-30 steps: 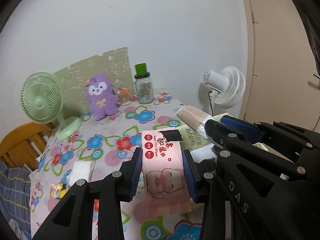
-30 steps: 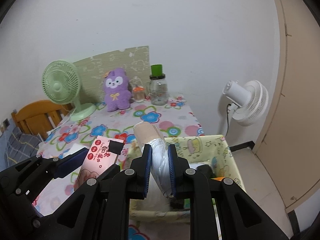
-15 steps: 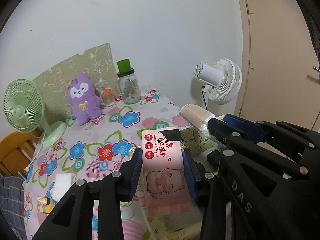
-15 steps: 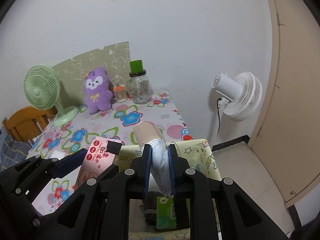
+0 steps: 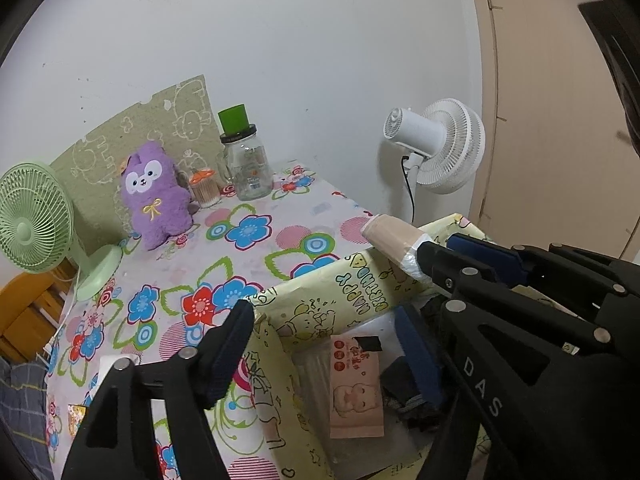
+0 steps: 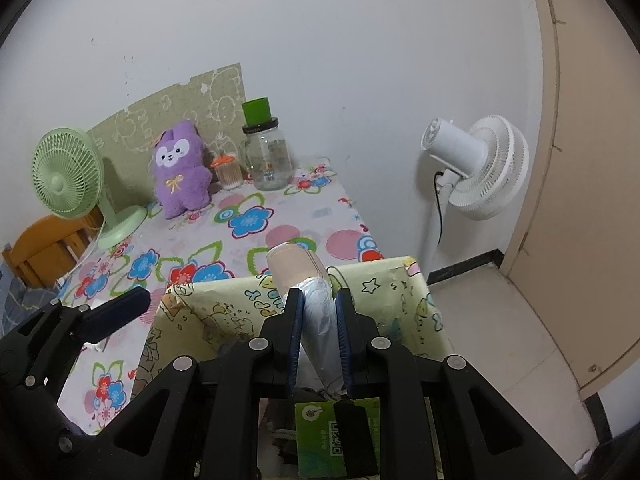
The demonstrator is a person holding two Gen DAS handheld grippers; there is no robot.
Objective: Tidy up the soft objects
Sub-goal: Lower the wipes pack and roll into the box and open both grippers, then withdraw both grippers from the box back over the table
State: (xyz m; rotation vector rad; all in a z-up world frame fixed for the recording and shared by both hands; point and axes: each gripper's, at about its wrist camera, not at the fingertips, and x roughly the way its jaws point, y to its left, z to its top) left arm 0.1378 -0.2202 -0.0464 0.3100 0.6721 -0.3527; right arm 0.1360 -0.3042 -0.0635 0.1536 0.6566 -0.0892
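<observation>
My left gripper (image 5: 324,354) hangs over the yellow cartoon-print box (image 5: 320,300), its jaws opening wide with nothing pressed between them. A pink wet-wipes pack (image 5: 356,388) lies loose inside the box, below the fingers. My right gripper (image 6: 319,308) is shut on a plastic-wrapped roll (image 6: 294,266) with a beige end, held above the box's far wall (image 6: 400,280). The left wrist view shows that roll (image 5: 394,236) sticking out to the left. A green pack (image 6: 332,432) lies in the box. A purple plush (image 5: 156,196) sits at the back of the table.
The flowered tablecloth (image 5: 248,248) carries a green desk fan (image 5: 32,228), a glass jar with a green lid (image 5: 246,172) and a small orange-topped pot (image 5: 204,188). A white fan (image 6: 476,168) stands by the wall, right of the table. A wooden chair (image 6: 40,248) is at left, a beige door (image 6: 592,200) at right.
The left jaws have spread and let go of the pink pack, which now lies in the box. Both grippers have moved right and lower, over the box. The right grip is unchanged.
</observation>
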